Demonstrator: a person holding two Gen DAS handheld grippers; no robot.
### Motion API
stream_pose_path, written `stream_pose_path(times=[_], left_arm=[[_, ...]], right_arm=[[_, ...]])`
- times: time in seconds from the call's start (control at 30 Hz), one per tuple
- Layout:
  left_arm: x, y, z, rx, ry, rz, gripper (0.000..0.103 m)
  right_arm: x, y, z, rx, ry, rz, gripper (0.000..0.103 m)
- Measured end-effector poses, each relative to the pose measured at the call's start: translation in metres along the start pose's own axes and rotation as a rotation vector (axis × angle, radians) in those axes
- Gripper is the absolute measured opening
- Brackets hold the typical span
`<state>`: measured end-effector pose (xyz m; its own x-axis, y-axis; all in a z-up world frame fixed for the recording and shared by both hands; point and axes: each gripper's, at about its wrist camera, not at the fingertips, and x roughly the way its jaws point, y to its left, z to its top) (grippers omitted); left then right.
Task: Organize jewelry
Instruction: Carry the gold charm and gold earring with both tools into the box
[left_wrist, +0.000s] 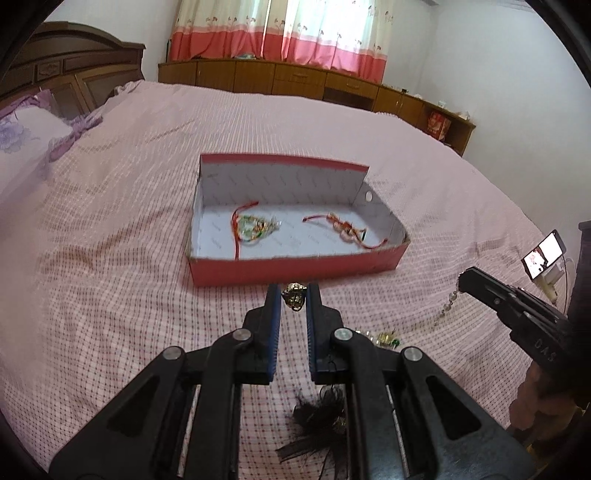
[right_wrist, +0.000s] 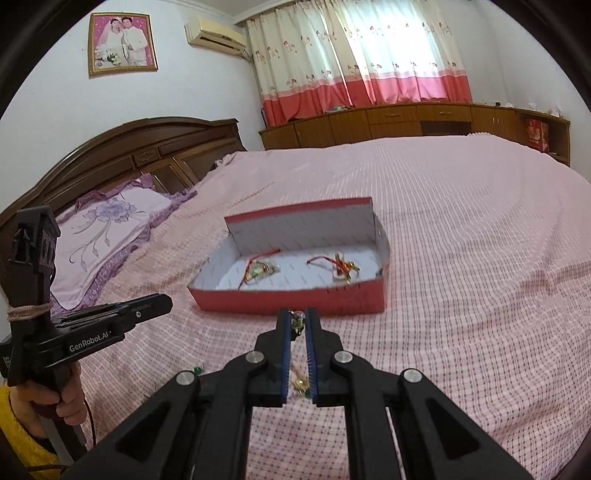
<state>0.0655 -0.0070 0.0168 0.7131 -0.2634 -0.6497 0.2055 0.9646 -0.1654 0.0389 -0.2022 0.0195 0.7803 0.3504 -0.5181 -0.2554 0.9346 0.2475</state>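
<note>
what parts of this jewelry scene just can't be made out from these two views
- Left wrist view: the black feathery piece is half covered by the left gripper.
- Right wrist view: the gold piece on the bedspread shows only through the finger gap.
- Both views: the red-corded items in the red box are too small to identify.

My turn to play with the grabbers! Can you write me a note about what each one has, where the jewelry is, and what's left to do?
Left gripper: shut on a gold trinket, held just short of the red box.
Right gripper: shut on a clear bead string, which hangs from its tips.
Done: two red-cord pieces lie in the box.
Left: drop both held pieces in, then collect the gold-green bits and black feather piece on the bed.
</note>
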Motion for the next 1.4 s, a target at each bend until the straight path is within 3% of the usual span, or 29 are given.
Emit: stream_pose_path(times=[0.47, 0.9, 1.2, 1.4], left_arm=[[0.008, 0.002, 0.043, -0.013, -0.127, 0.000, 0.005], [0.025, 0.007, 0.077, -0.008, -0.243, 0.039, 0.005], [0.053, 0.014, 0.087, -0.009, -0.267, 0.093, 0.005], [0.081, 0.025, 0.086, -0.061, -0.252, 0.140, 0.005]], right_arm=[[0.023, 0.007, 0.050, 0.008, -0.119, 0.010, 0.009], [0.055, 0.000, 0.083, 0.002, -0.159, -0.040, 0.009], [0.093, -0.010, 0.095, -0.008, -0.143, -0.107, 0.009], [0.120, -0.017, 0.094, -0.004, -0.114, -0.153, 0.009]])
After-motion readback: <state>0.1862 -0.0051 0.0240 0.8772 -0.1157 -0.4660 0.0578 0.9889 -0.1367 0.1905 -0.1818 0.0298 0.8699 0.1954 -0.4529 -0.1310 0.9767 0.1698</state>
